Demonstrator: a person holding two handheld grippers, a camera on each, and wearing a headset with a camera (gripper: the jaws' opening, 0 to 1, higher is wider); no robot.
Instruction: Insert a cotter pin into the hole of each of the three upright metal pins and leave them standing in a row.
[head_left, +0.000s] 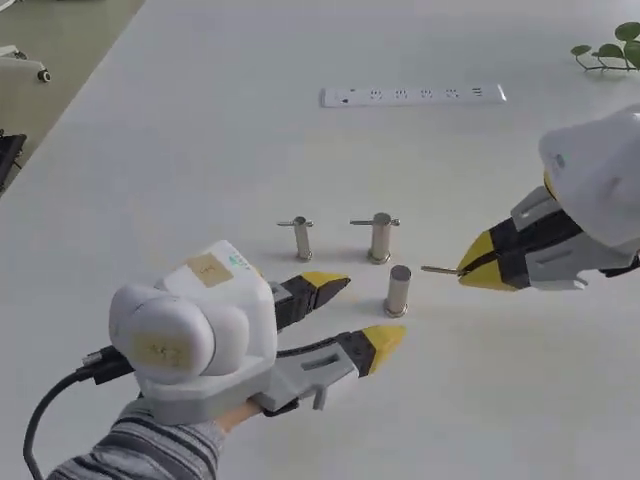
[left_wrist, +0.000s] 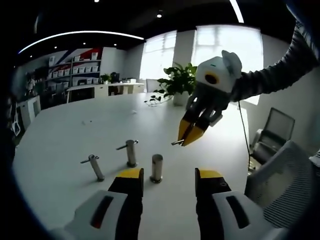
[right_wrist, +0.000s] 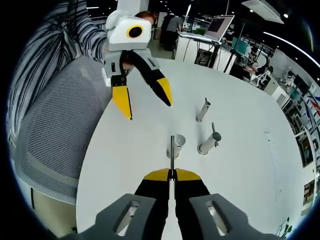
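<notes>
Three upright metal pins stand on the white table. The far-left pin (head_left: 302, 238) and the far-middle pin (head_left: 379, 238) each carry a cotter pin through the top. The near pin (head_left: 398, 291) has none. My right gripper (head_left: 470, 270) is shut on a cotter pin (head_left: 438, 270), whose tip points at the near pin from the right, a short gap away. In the right gripper view the cotter pin (right_wrist: 172, 152) lines up with the near pin (right_wrist: 176, 146). My left gripper (head_left: 355, 312) is open, just left of the near pin (left_wrist: 157, 168), which stands ahead of its jaws.
A white power strip (head_left: 413, 95) lies at the far side of the table. A green plant (head_left: 608, 50) sits at the far right edge. A mesh office chair (right_wrist: 65, 135) stands beside the table, and a black cable (head_left: 45, 410) trails from the left gripper.
</notes>
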